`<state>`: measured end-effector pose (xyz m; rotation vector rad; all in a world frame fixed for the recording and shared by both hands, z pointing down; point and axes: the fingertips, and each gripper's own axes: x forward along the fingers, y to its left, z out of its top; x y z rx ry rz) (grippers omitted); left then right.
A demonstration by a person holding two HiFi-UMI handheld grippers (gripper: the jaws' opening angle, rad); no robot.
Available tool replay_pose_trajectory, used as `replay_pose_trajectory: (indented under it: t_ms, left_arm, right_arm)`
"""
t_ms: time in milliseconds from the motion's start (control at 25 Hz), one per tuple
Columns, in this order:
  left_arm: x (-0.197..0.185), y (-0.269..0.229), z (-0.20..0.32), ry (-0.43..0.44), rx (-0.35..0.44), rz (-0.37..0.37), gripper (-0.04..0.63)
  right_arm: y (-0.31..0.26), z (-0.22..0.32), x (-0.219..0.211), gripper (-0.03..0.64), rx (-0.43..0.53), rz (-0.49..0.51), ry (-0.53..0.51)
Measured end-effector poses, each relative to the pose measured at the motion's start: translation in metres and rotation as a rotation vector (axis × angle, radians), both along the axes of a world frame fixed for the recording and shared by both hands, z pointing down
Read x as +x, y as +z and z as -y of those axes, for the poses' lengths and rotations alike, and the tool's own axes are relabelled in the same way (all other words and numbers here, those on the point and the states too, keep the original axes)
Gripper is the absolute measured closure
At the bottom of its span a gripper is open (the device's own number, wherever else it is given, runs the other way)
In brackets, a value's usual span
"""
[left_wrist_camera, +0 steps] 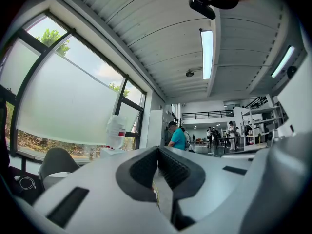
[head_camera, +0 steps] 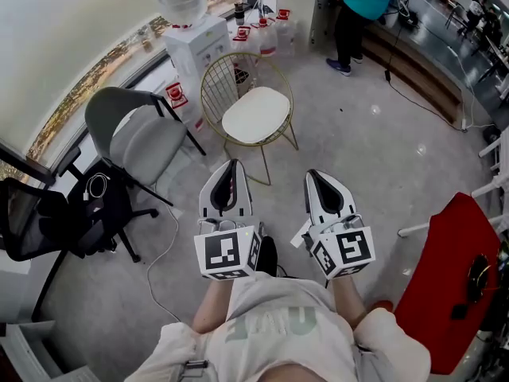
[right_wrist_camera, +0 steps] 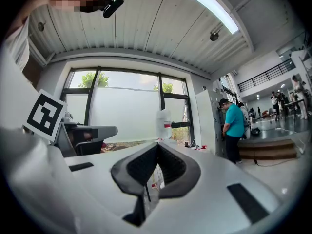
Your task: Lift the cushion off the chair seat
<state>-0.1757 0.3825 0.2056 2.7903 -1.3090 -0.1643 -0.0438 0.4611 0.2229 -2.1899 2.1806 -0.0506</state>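
The head view looks steeply down over the left gripper (head_camera: pixel 232 165), right gripper (head_camera: pixel 316 175) and chair (head_camera: pixel 254 114) ahead, while each gripper view sits close behind its fingers (left_wrist_camera: pixel 144 169), facing level, all sharing the water dispenser (head_camera: pixel 195 42) and person (head_camera: pixel 362 6).

The grey polished floor (head_camera: pixel 350 142) lies open in front and at the right of the round gold wire chair (head_camera: pixel 219 94), whose white round cushion (head_camera: pixel 256 114) is free from above, while a grey shell chair on black legs (head_camera: pixel 143 138) stands near its left side and a white water dispenser (head_camera: pixel 195 46) just behind it.
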Motion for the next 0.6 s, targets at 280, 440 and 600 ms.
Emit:
replay_pose_trajectory:
  t_ms: [280, 440, 600]
  left_arm:
    - [0.026, 0.036, 0.054, 0.001, 0.011, -0.014, 0.581]
    - [0.047, 0.046, 0.107, -0.016, 0.014, -0.004, 0.581]
    - [0.070, 0.042, 0.188, -0.036, 0.003, 0.001, 0.581]
  right_arm:
    - [0.037, 0.051, 0.029, 0.600, 0.013, -0.013, 0.004]
    - [0.054, 0.111, 0.048, 0.600, -0.024, 0.004, -0.016]
    - [0.044, 0.194, 0.074, 0.600, -0.026, -0.026, -0.030]
